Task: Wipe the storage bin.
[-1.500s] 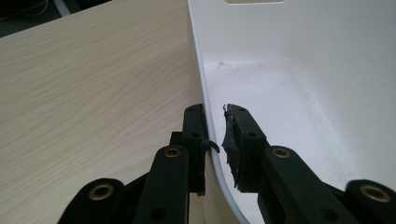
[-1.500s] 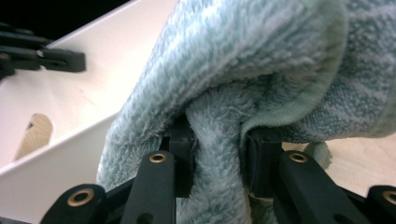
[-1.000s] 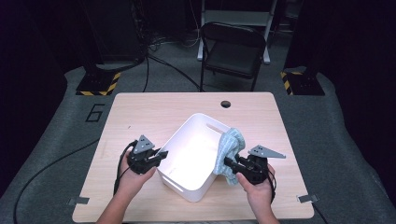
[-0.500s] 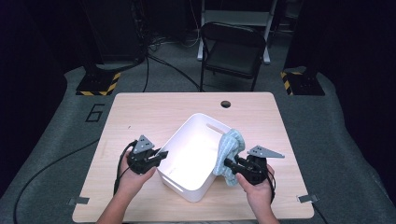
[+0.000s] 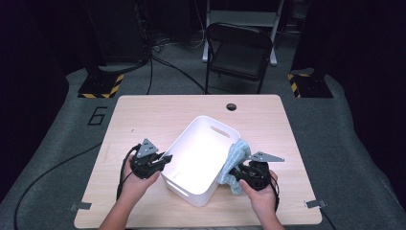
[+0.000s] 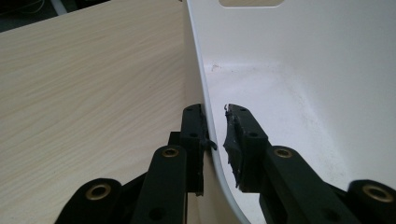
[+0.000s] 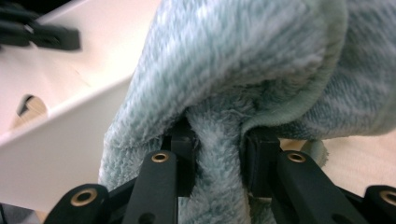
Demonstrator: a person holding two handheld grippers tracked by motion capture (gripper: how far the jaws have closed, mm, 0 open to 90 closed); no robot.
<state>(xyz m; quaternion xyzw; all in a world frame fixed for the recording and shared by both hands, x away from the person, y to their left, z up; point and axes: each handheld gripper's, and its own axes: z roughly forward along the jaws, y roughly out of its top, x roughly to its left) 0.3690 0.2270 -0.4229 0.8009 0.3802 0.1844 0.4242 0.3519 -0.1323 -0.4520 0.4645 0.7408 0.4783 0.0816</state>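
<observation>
A white plastic bin (image 5: 189, 191) sits at an angle in the middle of the wooden table (image 5: 143, 115). My left gripper (image 5: 166, 158) straddles the bin's left wall (image 6: 303, 70), one jaw outside and one inside, and is shut on the rim (image 6: 217, 130). A fluffy blue-green towel (image 5: 237, 153) hangs over the bin's right rim. My right gripper (image 5: 233, 170) is shut on a fold of that towel (image 7: 233, 60), its pads sunk into the pile (image 7: 217, 140), just beside the bin's outer wall (image 7: 60, 140). The bin's inside looks bare.
A round cable hole (image 5: 231, 106) lies near the table's far edge. A black folding chair (image 5: 237, 52) stands behind the table. Bare tabletop lies to the left and far side of the bin.
</observation>
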